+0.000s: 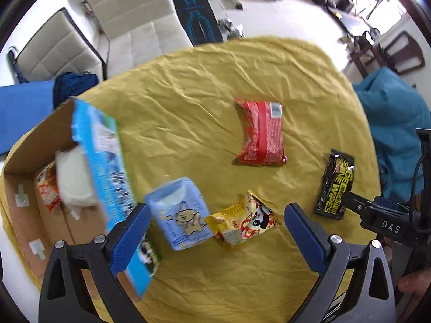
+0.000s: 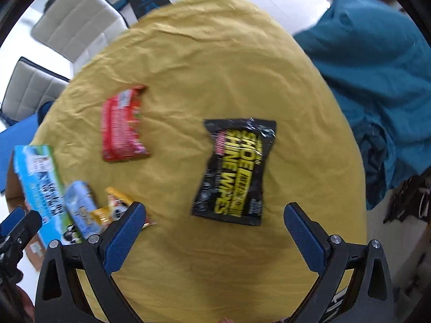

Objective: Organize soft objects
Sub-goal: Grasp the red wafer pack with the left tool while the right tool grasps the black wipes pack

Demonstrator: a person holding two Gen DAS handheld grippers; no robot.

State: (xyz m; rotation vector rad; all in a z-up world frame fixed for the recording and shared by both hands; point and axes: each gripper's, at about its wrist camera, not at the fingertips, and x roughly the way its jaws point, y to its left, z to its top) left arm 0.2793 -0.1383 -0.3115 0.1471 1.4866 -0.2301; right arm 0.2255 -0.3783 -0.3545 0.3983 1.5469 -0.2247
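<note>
The cardboard box (image 1: 24, 188) holds a white soft pack (image 1: 72, 177) and an orange snack packet (image 1: 47, 188). Both the left gripper (image 1: 215, 223) and the right gripper (image 2: 215, 220) hang spread wide and hold nothing.

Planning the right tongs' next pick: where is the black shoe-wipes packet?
The black shoe-wipes packet lies flat on the yellow cloth, centred ahead of the open right tongs, right of the red packet.

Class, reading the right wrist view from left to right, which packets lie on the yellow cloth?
Long blue packet → light blue tissue pack → small yellow snack packet → red packet → black shoe shine wipes packet.
</note>
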